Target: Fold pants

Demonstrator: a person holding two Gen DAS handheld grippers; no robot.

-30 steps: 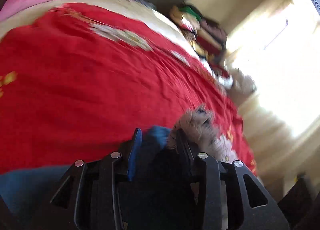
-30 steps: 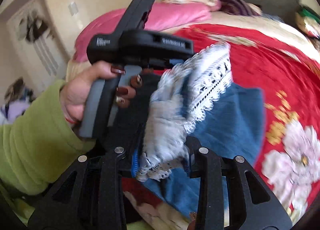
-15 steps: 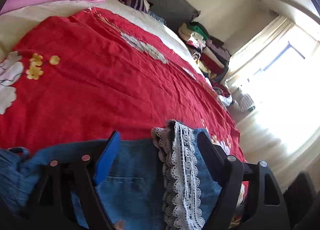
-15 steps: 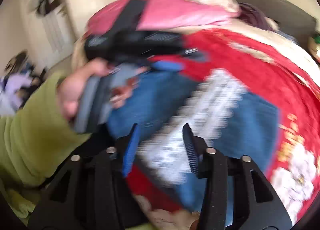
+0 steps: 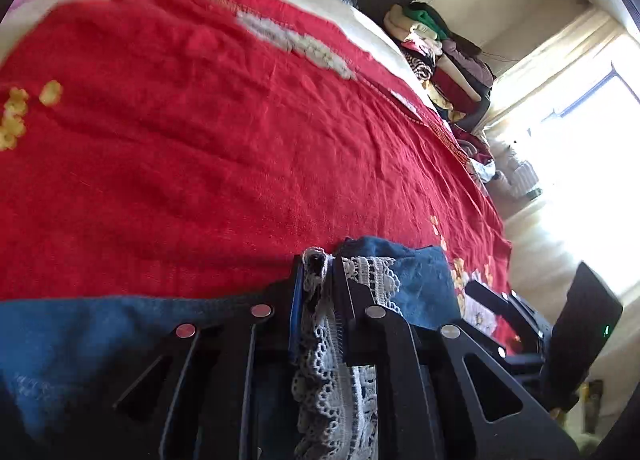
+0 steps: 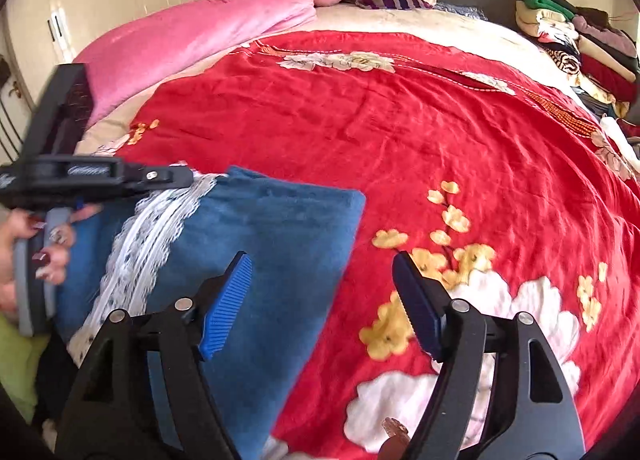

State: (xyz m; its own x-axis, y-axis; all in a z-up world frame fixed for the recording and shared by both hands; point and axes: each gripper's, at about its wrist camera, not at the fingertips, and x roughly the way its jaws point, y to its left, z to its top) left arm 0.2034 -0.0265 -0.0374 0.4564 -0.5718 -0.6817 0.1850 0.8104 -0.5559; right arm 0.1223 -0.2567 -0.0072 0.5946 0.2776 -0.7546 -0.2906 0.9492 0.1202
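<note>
Denim pants [image 6: 276, 260]: lower left of frame, doubled over on red bedspread [image 6: 400, 132].
Left gripper [image 5: 318, 260]: pinching lace hem [image 5: 324, 340], anchoring the fold.
Right gripper [image 6: 324, 300]: spread wide, holding nothing.

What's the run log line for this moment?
left gripper: shut on lace hem | right gripper: open | pants: on red bedspread

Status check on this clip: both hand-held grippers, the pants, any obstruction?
Left hand-held gripper shut on the pants' lace hem. Right hand-held gripper open, empty, above the pants. Pants folded on the red bedspread. Nothing obstructing.
</note>
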